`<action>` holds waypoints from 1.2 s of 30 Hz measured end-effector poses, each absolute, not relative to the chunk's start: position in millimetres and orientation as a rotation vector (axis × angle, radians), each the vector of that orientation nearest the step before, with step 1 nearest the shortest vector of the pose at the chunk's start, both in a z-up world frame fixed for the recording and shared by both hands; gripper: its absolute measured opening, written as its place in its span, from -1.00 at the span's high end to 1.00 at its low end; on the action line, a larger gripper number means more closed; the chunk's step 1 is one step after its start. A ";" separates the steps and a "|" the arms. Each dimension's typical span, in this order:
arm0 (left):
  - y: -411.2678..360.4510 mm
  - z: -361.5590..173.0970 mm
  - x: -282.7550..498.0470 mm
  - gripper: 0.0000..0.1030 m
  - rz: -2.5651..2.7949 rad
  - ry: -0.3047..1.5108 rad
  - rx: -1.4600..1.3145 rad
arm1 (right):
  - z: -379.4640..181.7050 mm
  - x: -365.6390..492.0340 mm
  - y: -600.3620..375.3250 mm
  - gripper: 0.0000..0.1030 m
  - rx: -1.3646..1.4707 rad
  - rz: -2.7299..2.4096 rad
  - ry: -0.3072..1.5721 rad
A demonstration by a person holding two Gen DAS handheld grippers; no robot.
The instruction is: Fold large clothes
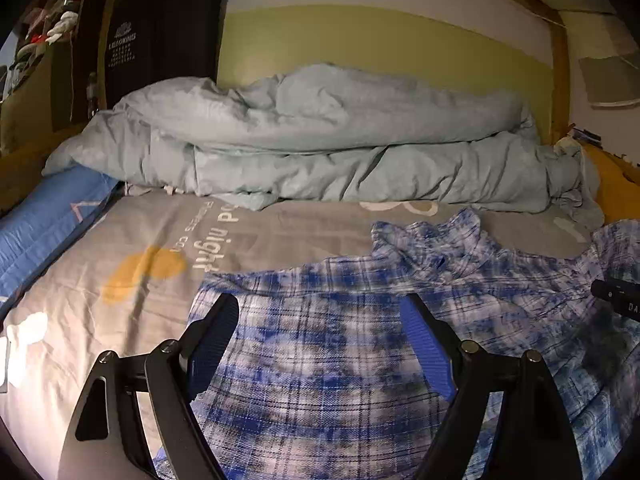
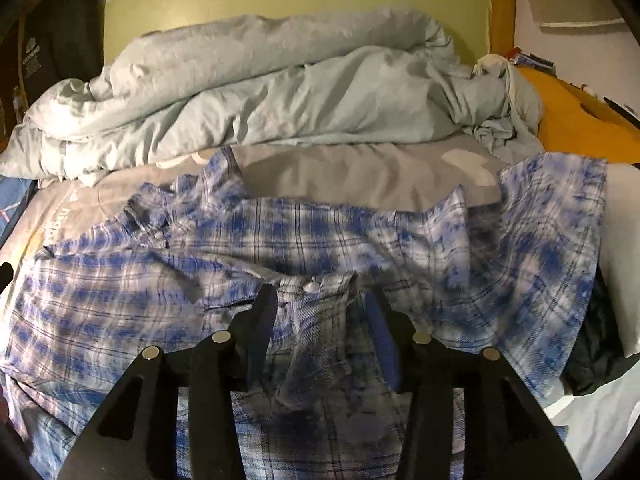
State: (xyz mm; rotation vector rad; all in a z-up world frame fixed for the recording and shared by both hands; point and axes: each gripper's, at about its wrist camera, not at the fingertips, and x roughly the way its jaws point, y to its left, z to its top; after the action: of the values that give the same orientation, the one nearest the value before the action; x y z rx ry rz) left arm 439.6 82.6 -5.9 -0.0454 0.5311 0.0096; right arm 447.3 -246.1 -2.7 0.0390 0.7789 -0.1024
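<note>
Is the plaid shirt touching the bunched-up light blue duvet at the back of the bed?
Apart. In the right wrist view, a strip of grey sheet shows between the plaid shirt and the duvet.

On the grey bedsheet (image 1: pixel 280 236) I read "night" in large white letters, with "od" above it cut off by a fold, and a smaller line beside it too fine to make out. The dark hanging panel (image 1: pixel 160 28) at the back carries white lettering that looks like "LEGOKING", small rows beneath unreadable.
</note>
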 end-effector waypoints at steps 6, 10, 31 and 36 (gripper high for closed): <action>75.8 -1.2 432.5 -0.65 0.015 0.469 -0.022 | -0.6 446.8 -246.3 -0.21 0.035 -0.116 0.766; 74.2 4.8 424.1 -0.97 0.012 0.399 -0.013 | 7.9 442.4 -249.7 -0.46 0.052 -0.116 0.732; 90.9 4.7 424.1 -1.00 0.020 0.377 -0.077 | 115.5 474.5 -492.6 -0.23 0.319 -0.328 0.761; 87.9 3.0 424.8 -1.00 0.019 0.384 -0.064 | 80.3 498.2 -524.8 0.20 0.431 -0.369 0.851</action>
State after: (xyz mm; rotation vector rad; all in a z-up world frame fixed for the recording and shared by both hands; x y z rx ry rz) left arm 424.8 87.9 3.0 -0.0639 0.3844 0.0190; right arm 498.2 -524.8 80.3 0.4308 0.8509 -0.3685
